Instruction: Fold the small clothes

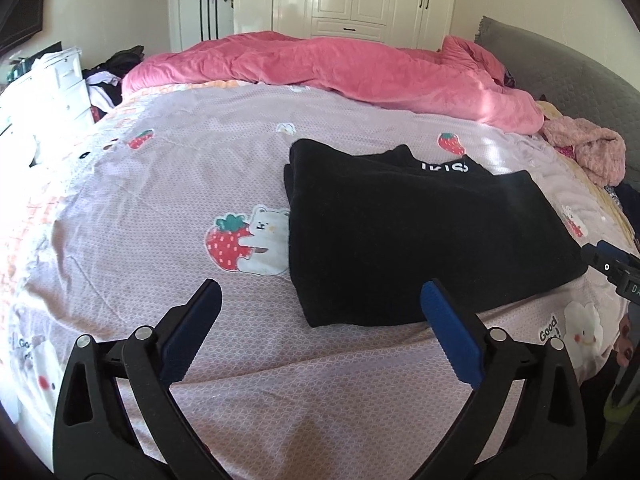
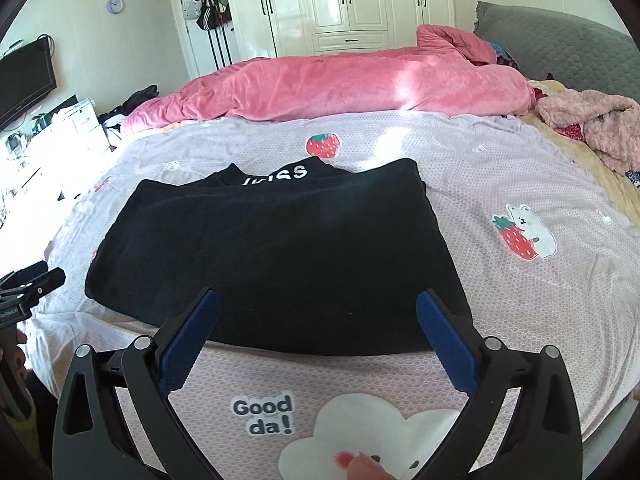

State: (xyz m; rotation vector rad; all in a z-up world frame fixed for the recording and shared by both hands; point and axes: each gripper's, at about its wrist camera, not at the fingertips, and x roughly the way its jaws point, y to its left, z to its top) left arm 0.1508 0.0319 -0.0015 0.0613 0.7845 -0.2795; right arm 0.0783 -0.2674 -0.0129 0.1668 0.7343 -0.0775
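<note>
Nearest, left gripper: jaws spread wide, blue pads bare, holding nothing, poised over the patterned bedsheet just short of the near left corner of the black garment; right pad close to that corner, contact not certain. Right gripper: likewise spread wide and empty, jaws straddling the near edge of the same garment as seen from its own camera (whether touching or just above cannot be told). Garment lying flat on the sheet, middle of the bed, already doubled into a rough rectangle, collar with white lettering at the far side. Likely handling: soft, light, limp knit, no stiffness to speak of, layers apt to slide apart if lifted by one thickness only. Best hold judged to be the two near corners, pinching all layers together, one gripper at each. Beyond, a rumpled pink duvet across the far half of the bed; farthest, a white wardrobe against the wall.
</note>
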